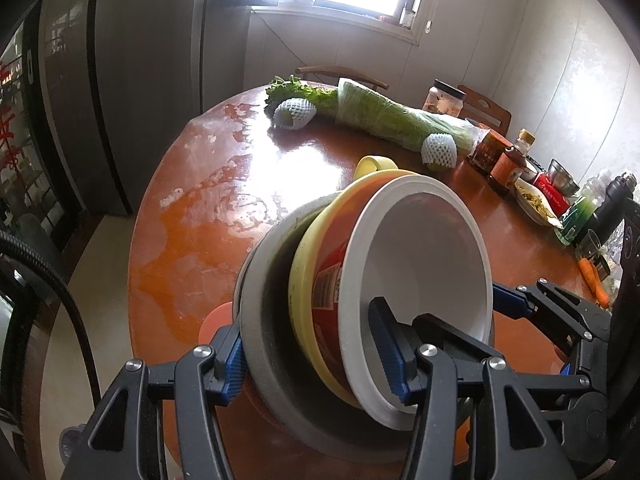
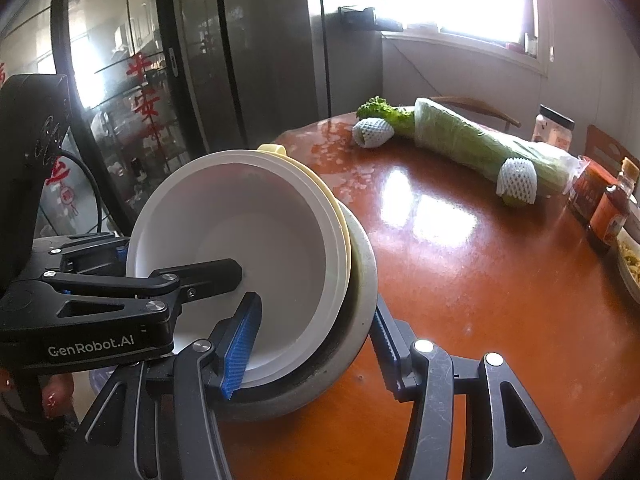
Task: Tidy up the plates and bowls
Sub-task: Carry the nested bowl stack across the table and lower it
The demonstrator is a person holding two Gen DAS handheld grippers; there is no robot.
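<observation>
A nested stack of bowls is held tilted above the round wooden table (image 1: 304, 168): a white paper bowl (image 1: 424, 240) with a red label sits inside a yellow bowl (image 1: 308, 276), which sits inside a grey bowl (image 1: 260, 320). My left gripper (image 1: 314, 364) is shut across the stack's near edge, one pad outside the grey bowl, one inside the white bowl. My right gripper (image 2: 310, 344) clamps the stack's rim (image 2: 352, 280) from the other side, one pad inside the white bowl (image 2: 256, 240). The right gripper also shows in the left wrist view (image 1: 520, 300).
A long wrapped cabbage (image 1: 400, 120), leafy greens (image 1: 296, 90) and two foam-netted fruits (image 1: 294, 114) lie at the far side. Jars, sauce bottles (image 1: 508, 160), a food plate and a carrot (image 1: 594, 280) crowd the right edge. A fridge (image 2: 240, 60) stands to the left.
</observation>
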